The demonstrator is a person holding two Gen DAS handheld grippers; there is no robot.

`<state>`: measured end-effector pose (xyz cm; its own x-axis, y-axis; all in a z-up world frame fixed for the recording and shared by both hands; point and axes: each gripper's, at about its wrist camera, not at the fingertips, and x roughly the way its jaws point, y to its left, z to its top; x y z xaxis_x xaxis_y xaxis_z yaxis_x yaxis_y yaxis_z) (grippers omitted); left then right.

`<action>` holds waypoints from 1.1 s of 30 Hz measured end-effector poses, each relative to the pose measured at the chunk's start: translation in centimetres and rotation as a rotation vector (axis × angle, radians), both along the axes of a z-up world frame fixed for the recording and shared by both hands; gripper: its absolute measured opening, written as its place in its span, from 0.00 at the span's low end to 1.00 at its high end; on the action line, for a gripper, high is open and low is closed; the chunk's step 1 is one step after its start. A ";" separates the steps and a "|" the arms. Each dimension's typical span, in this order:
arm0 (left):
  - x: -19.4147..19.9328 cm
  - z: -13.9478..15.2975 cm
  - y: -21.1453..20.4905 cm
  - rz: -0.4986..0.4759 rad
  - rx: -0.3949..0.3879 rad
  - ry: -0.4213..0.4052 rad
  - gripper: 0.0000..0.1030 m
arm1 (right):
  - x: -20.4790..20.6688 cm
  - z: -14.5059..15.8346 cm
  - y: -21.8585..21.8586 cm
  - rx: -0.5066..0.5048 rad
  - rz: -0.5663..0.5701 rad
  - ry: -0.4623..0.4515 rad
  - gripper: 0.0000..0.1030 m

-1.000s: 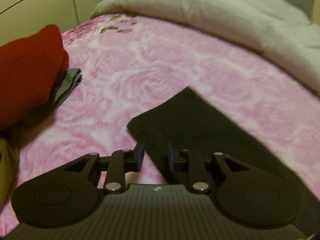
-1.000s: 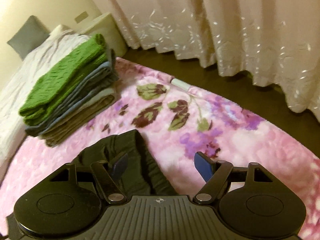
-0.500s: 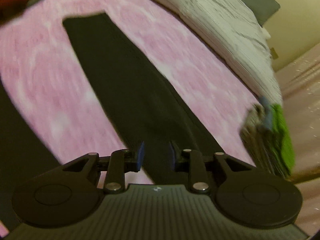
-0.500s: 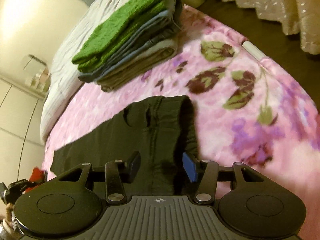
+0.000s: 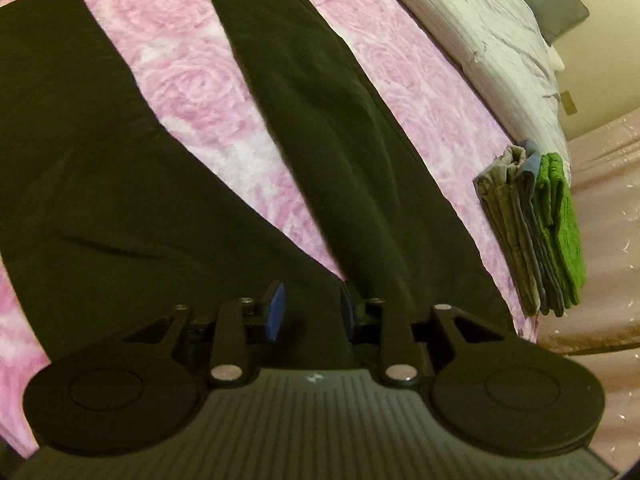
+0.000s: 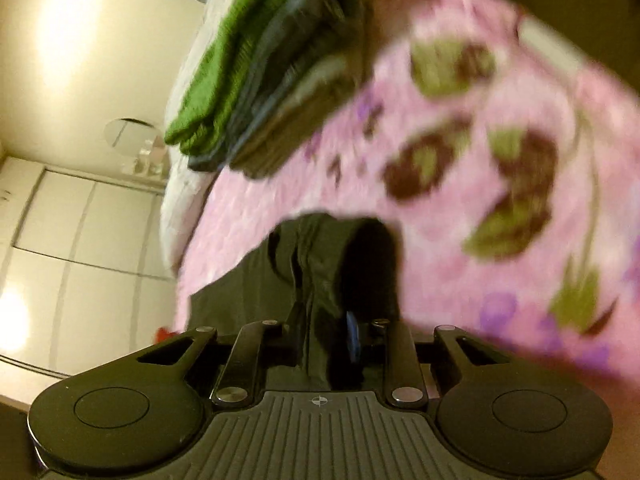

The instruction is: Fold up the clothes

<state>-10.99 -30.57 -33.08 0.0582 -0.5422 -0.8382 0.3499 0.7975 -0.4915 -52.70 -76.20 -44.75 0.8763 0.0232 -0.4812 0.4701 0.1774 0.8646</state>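
Observation:
Black trousers (image 5: 328, 128) lie spread on the pink floral blanket (image 5: 200, 92), both legs running away from the left wrist view. My left gripper (image 5: 310, 308) hovers over the crotch area with its blue pads a small gap apart and nothing between them. In the blurred right wrist view, my right gripper (image 6: 324, 336) has closed on a bunched fold of the trousers' waist end (image 6: 320, 264).
A stack of folded clothes with a green knit on top (image 5: 536, 232) sits near the blanket's edge; it also shows in the right wrist view (image 6: 260, 68). A white duvet (image 5: 480, 28) and grey pillow (image 5: 552, 8) lie beyond. Cupboard doors (image 6: 80, 232) stand at left.
The left gripper swung from the trouser leg end to the crotch area. The right gripper's fingers narrowed from wide open and closed on the waist fabric, and its view tilted.

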 end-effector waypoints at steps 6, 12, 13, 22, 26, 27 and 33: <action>-0.7 0.3 -0.3 0.017 0.020 -0.016 0.25 | 2.5 1.0 -0.5 -0.084 -0.049 0.003 0.04; -1.4 1.5 -1.2 -0.031 0.011 -0.078 0.25 | 0.8 5.0 -0.7 -0.229 -0.141 -0.008 0.02; -1.5 1.4 -1.5 -0.045 0.019 -0.085 0.25 | 0.5 4.5 -1.1 -0.205 -0.145 0.009 0.03; -3.4 0.1 -1.0 -0.049 0.042 -0.040 0.25 | -3.9 3.5 0.0 -0.048 -0.109 0.058 0.39; -3.9 0.0 -0.7 -0.043 0.033 -0.020 0.25 | -5.8 3.4 3.7 0.054 -0.020 0.023 0.38; -4.1 0.0 -0.8 -0.049 0.032 -0.019 0.25 | -6.1 3.4 4.7 0.061 -0.001 0.015 0.38; -5.0 0.2 -0.8 -0.070 0.027 -0.009 0.25 | -5.8 2.4 7.1 0.078 0.026 0.030 0.38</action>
<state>-16.00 -31.36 -32.87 0.0286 -0.5222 -0.8523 0.4091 0.7841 -0.4667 -58.54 -69.11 -42.34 0.8601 0.0844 -0.5031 0.4920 0.1231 0.8618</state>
